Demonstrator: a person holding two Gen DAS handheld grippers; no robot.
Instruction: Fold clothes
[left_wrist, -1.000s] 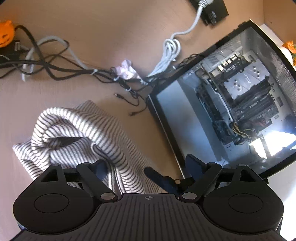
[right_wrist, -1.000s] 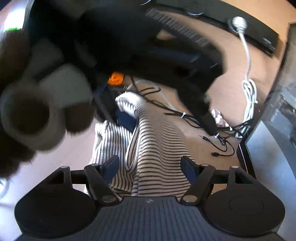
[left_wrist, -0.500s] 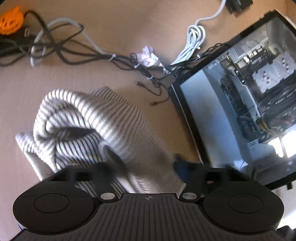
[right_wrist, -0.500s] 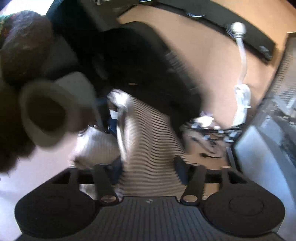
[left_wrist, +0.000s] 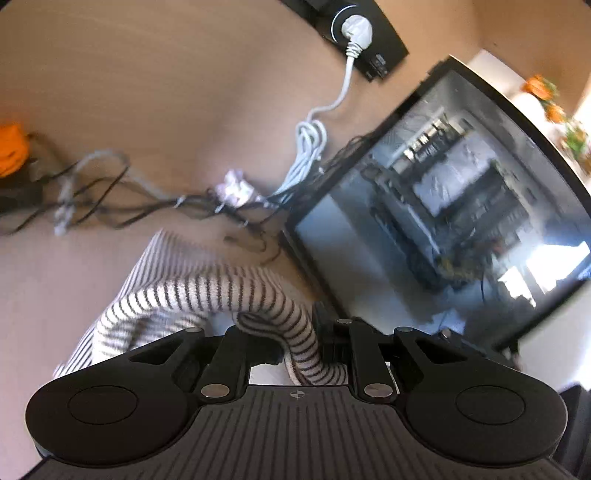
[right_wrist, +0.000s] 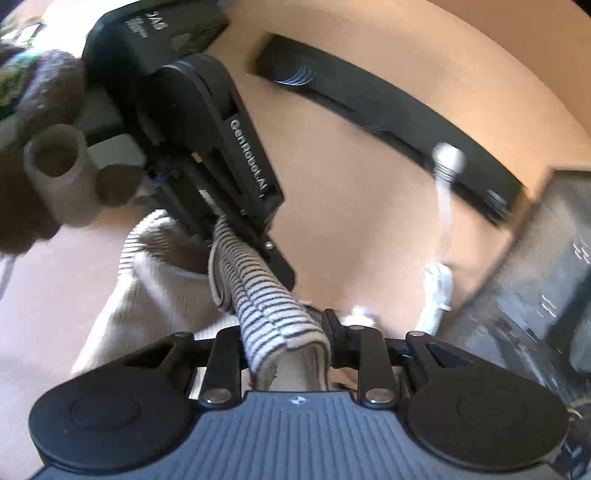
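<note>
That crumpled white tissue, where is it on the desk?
In the left wrist view the tissue lies mid-desk among the tangled cables, just left of the computer case and beyond the striped garment.

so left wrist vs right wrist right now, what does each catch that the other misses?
Left wrist only: the tangle of dark cables, an orange object at the far left, and the glass-sided PC case's internals.

Right wrist only: the left hand-held gripper from outside, closing on the striped garment, and the person's hand behind it.

Both: the garment bunched between that view's own closing jaws, the white cord, and the brown tabletop.
</note>
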